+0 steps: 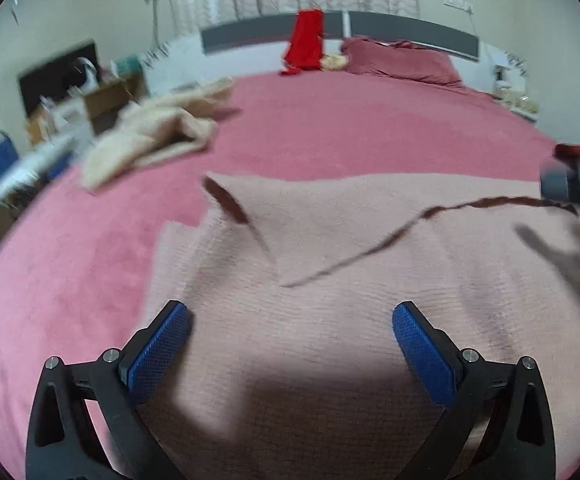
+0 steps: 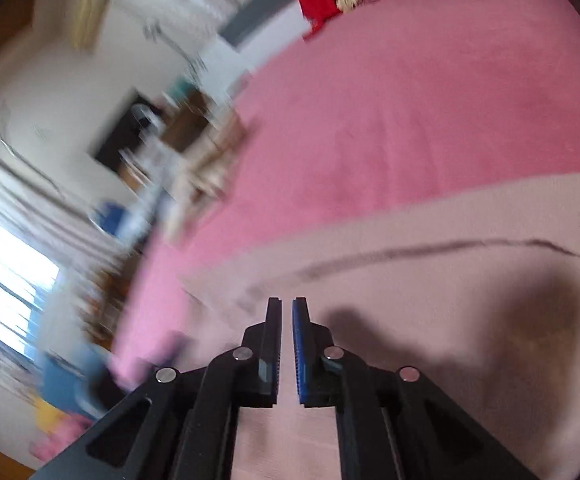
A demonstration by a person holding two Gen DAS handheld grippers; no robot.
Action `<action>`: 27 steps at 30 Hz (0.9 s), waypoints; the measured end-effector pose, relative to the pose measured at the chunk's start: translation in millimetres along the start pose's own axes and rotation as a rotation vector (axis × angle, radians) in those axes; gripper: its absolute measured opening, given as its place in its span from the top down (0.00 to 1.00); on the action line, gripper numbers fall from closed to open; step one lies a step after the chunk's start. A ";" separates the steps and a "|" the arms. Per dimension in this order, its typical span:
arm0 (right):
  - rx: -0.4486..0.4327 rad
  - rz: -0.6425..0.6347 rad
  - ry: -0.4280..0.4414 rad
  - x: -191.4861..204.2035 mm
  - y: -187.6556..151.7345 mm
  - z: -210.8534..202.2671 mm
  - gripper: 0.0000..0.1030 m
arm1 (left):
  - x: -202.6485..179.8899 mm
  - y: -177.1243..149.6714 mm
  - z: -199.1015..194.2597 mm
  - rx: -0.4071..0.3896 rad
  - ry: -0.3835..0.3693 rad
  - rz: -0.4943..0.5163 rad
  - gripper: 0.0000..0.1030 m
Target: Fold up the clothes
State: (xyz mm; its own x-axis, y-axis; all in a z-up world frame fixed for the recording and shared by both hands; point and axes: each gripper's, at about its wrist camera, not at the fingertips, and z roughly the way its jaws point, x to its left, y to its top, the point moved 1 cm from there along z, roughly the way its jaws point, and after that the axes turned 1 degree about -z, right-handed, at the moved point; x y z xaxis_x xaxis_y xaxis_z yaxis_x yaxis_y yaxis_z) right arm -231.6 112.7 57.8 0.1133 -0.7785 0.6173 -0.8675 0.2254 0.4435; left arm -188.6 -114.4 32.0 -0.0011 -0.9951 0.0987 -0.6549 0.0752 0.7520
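The left gripper [image 1: 290,344] hangs over a pale pink knit garment [image 1: 349,240] that lies spread on a big bed with a pink bedspread [image 1: 329,128]. Its jaws are wide apart and hold nothing, and the pink knit fills the space between them and just in front of them. A thin dark brown trim line [image 1: 369,252] runs across the garment ahead of the jaws, making a V shape (it may be the neckline, but the picture is blurry). Far to the right of the jaws, at the edge of the view, the right gripper [image 1: 577,184] shows as a dark blur at the end of that brown line.

In the right wrist view, the right gripper [image 2: 286,336] has its jaws nearly together, with only a thin slit between the blue pads [image 2: 298,352]. I cannot tell if any cloth is pinched there. The same garment [image 2: 409,300] lies under and ahead of the jaws.

Far ahead of the left jaws and to the left, a cream blanket [image 1: 154,136] sits crumpled on the bed. Straight ahead, at the far end, a red cloth [image 1: 305,40] hangs on the grey headboard [image 1: 409,28], beside a pink pillow [image 1: 401,62].
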 end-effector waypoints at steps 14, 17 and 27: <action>0.041 -0.594 -0.470 59.3 -5.2 35.2 0.80 | 14.9 -6.4 11.1 0.022 -0.001 -0.015 0.00; 0.004 -1.019 -0.728 80.3 -35.1 51.2 0.79 | 18.0 -7.8 13.4 0.026 -0.001 -0.018 0.00; -0.003 -1.535 -0.949 82.0 -68.3 101.7 0.90 | 28.1 -11.6 16.0 0.037 -0.069 -0.079 0.00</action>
State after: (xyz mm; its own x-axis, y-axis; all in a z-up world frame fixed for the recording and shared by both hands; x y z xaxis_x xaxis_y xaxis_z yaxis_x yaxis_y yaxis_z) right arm -212.4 -26.1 12.1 0.4423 -0.3061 -0.8430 -0.2664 -0.9424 0.2024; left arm -193.1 -144.2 15.6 0.0005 -1.0000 -0.0056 -0.6826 -0.0044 0.7308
